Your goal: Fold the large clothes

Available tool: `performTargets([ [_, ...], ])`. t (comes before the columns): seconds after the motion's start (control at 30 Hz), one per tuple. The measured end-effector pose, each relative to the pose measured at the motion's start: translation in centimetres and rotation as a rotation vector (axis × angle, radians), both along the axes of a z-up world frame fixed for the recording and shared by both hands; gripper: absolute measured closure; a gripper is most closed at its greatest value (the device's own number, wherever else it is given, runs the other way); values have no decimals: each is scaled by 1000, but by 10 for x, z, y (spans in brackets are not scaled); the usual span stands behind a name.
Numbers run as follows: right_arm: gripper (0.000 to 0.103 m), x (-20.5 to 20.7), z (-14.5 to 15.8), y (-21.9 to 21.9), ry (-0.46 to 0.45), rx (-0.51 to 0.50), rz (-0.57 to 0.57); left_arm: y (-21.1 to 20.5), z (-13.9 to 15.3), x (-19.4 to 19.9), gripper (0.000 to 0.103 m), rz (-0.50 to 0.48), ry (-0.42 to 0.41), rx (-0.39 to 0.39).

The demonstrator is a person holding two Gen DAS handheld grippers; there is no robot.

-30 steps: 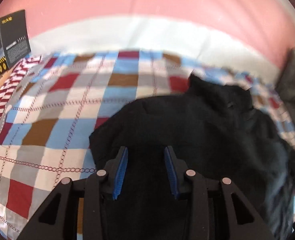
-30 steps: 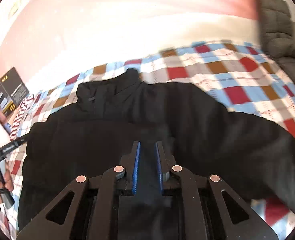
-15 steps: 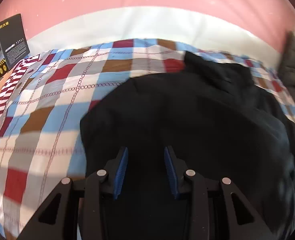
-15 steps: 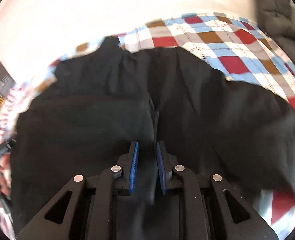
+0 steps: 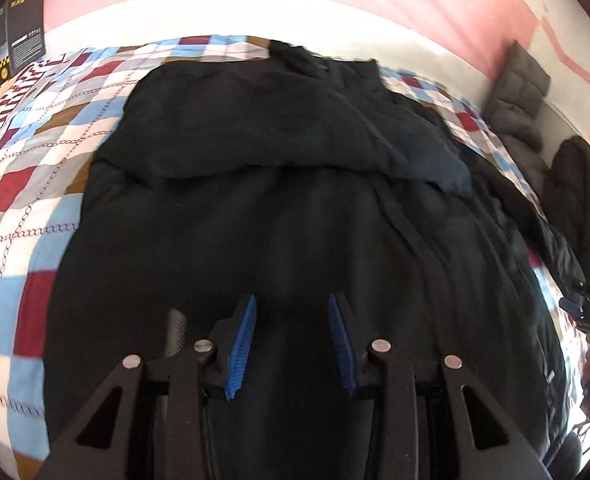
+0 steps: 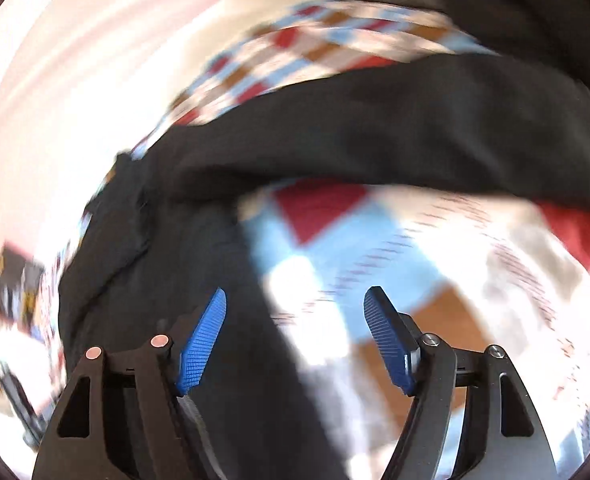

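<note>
Left claw (image 5: 291, 340) hung part-spread over the black coat (image 5: 279, 208), gripping nothing visible. Coat lay on the checked bed (image 5: 23, 184) — soft, bulky, probably slippery; take hem or sleeve. Right claw (image 6: 295, 336) was opening, coat edge loose between its pads.

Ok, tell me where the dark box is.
In the left wrist view the box stands at the far left, at the edge of the checked bedspread, left of the black coat.
</note>
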State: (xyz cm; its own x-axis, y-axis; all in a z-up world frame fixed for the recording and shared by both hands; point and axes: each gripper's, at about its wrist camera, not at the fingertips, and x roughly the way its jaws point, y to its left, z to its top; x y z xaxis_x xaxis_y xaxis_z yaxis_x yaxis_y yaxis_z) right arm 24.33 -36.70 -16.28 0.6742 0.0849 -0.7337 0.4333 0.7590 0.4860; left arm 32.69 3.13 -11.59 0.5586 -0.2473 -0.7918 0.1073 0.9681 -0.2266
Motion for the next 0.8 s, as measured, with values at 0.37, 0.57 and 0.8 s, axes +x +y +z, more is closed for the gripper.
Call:
performTargets([
  [0.37, 31, -29, -22, -84, -43, 173, -298, -50, 22, -2, 63, -98, -30, 59],
  [0.57, 30, -27, -31, -115, -86, 209, -397, -64, 19, 8, 63, -108, -22, 59],
  [0.8, 30, -34, -37, -145, -217, 316, -565, -71, 8, 10, 63, -123, 1, 65],
])
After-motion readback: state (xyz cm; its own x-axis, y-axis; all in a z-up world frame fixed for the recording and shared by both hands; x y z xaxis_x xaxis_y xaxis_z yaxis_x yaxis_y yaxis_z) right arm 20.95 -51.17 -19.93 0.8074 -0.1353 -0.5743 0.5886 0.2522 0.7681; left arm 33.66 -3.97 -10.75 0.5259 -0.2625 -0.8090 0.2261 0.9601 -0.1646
